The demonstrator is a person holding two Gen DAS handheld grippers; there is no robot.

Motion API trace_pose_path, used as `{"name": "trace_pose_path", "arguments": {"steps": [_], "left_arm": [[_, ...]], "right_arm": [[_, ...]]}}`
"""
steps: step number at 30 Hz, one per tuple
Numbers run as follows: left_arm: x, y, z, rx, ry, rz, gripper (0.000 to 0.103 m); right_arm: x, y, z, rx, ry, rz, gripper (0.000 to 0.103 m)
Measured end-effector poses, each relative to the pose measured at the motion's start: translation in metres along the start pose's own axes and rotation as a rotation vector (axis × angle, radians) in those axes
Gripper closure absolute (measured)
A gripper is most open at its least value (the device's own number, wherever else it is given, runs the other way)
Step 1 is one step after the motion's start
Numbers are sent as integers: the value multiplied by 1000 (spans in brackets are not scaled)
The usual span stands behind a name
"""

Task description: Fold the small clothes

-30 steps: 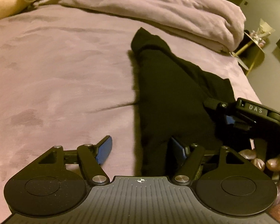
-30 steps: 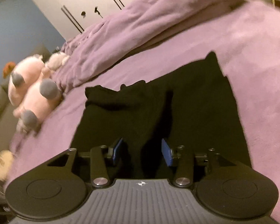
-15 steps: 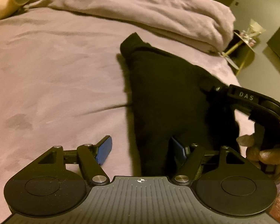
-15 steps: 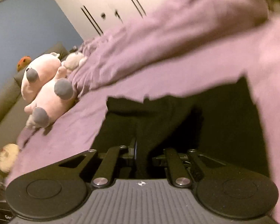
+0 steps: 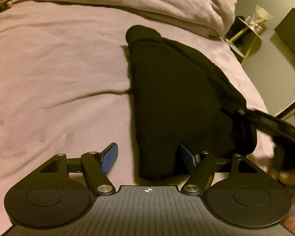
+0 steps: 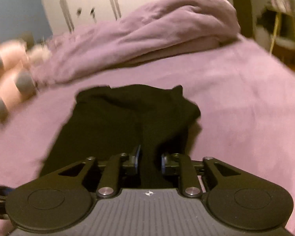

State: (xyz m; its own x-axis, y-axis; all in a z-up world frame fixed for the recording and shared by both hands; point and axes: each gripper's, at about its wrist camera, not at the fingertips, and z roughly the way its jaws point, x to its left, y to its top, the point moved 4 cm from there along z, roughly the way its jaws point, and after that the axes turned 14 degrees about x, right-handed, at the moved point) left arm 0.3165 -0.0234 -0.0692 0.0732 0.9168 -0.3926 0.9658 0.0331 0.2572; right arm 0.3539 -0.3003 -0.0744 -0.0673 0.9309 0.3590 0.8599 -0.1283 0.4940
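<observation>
— The left tongs (image 5: 148, 158) hover low over the bed (image 5: 59, 68), spread wide and gripping nothing. One blue pad (image 5: 109, 160) sits over bare purple cover, the other at the near end of the black garment (image 5: 177, 102), whose narrow end lies between them.

— And the right tongs (image 6: 149, 161)?

— Their jaws are opening right now, and a ridge of the black garment (image 6: 127, 122) runs up between the pads. Whether the pads are pressing on the cloth I cannot tell; that view is blurred. In the left view the right tongs (image 5: 273, 123) show only as a dark smear at the garment's right side.

— Where does the garment lie?

— Flat on the bed, folded lengthways, nearer the bed's right edge than its left. Its far end is a rounded lump pointing toward the bunched purple duvet (image 5: 147, 2) heaped along the far edge. It widens toward the near edge, where both tongs are.

— Anything else on the bed?

— A pink plush toy (image 6: 11, 74) with grey feet, at the far left corner, beside the duvet and well apart from the garment.
</observation>
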Motion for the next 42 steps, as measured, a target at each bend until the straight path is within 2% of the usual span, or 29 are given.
{"name": "trace_pose_path", "arguments": {"steps": [2, 7, 10, 13, 15, 18, 22, 24, 26, 28, 29, 30, 31, 34, 36, 38, 40, 42], "left_arm": [[-1, -6, -3, 5, -14, 12, 28], [-7, -26, -2, 21, -55, 11, 28], [-15, -32, 1, 26, -21, 38, 29], [-19, -32, 2, 5, -5, 58, 30], [-17, -30, 4, 16, 16, 40, 33], [-15, -28, 1, 4, 25, 23, 33], [-13, -25, 1, -9, 50, 14, 35], [-14, -23, 3, -10, 65, 6, 37], [-14, -22, 3, -16, 71, -1, 39], [-12, -21, 0, -24, 67, -8, 39], [-10, -21, -1, -26, 67, -12, 39], [-7, -20, -2, -30, 71, -20, 39], [-4, -20, -4, -35, 73, -27, 39], [6, -18, -10, -40, 75, -62, 39], [12, -17, -14, -44, 62, -82, 39], [15, -17, -16, -42, 57, -84, 38], [16, -19, -16, -39, 60, -83, 37], [16, -20, -16, -37, 64, -82, 37]], "right_arm": [[-13, -19, -17, -13, 81, 74, 57], [-38, -63, -37, 20, 204, 230, 56], [-36, -75, -36, 32, 253, 268, 56], [-32, -70, -27, 40, 260, 286, 63], [-32, -68, -24, 48, 259, 314, 79], [-34, -67, -28, 22, 264, 355, 89], [-39, -71, -29, 1, 367, 419, 87], [-40, -71, -23, 17, 379, 445, 81], [-38, -69, -15, 41, 394, 454, 80], [-34, -66, -10, 52, 386, 446, 82], [-31, -64, -11, 50, 366, 435, 92], [-29, -61, -13, 48, 353, 421, 97], [-28, -60, -17, 38, 377, 426, 97], [-36, -60, -24, 1, 609, 522, 98], [-43, -63, -23, -5, 654, 544, 98], [-52, -69, -20, 22, 566, 533, 98], [-54, -74, -15, 77, 411, 468, 98], [-53, -78, -13, 97, 353, 424, 98]]}}
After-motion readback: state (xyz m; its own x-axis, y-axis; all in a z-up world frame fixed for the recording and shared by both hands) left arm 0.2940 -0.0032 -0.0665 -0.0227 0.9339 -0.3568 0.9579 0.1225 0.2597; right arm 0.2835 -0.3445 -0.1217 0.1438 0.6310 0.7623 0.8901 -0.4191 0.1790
